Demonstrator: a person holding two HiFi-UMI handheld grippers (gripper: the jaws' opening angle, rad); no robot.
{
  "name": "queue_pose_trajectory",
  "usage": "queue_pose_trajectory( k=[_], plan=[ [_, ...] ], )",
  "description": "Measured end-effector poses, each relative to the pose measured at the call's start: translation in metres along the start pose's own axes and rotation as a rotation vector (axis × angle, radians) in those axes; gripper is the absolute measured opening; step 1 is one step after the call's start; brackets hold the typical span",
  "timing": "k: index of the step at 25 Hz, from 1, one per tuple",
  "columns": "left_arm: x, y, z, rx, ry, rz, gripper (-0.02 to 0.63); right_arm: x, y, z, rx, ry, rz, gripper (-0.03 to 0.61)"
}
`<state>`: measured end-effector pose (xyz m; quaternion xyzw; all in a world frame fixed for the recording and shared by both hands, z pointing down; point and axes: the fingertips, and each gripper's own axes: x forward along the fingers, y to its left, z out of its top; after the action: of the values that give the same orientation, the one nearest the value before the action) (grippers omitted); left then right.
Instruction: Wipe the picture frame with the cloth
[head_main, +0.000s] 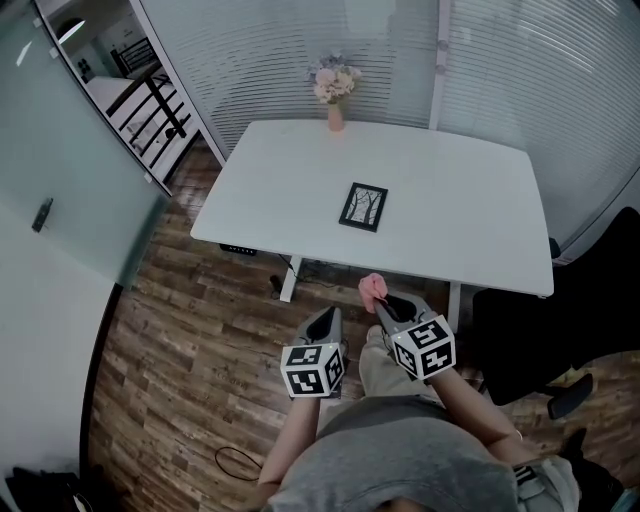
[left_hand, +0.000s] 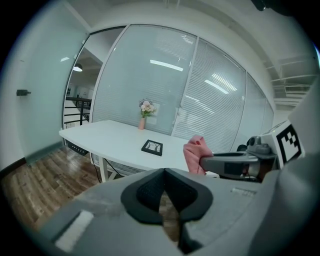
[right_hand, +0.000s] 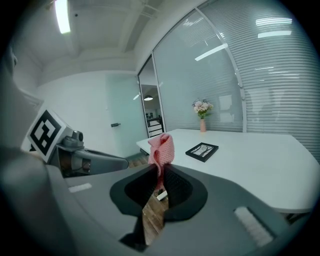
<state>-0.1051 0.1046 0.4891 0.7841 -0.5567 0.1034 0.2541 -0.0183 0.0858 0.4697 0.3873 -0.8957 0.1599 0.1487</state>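
Note:
A black picture frame (head_main: 363, 207) lies flat near the middle of the white table (head_main: 460, 200); it also shows in the left gripper view (left_hand: 152, 147) and the right gripper view (right_hand: 202, 151). My right gripper (head_main: 383, 300) is shut on a pink cloth (head_main: 373, 289), which sticks up from its tips (right_hand: 162, 150) and appears as a pink cloth (left_hand: 196, 153) from the left. My left gripper (head_main: 325, 318) is shut with nothing in it. Both grippers hang over the floor, short of the table's near edge.
A pink vase of flowers (head_main: 335, 88) stands at the table's far edge. A black chair (head_main: 560, 330) sits to the right of the table. Glass walls with blinds (head_main: 300, 50) close the room; wooden floor (head_main: 180, 340) lies below.

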Motion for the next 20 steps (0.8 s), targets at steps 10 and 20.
queue_pose_trajectory(
  k=[10, 20],
  plan=[
    [-0.003, -0.004, 0.0, 0.011, -0.004, -0.006, 0.002, -0.009, 0.003, 0.011, -0.001, -0.051, -0.014, 0.034],
    [0.003, 0.0, -0.003, 0.004, 0.0, -0.015, 0.002, -0.006, 0.002, 0.01, -0.001, -0.056, -0.009, 0.034]
  ],
)
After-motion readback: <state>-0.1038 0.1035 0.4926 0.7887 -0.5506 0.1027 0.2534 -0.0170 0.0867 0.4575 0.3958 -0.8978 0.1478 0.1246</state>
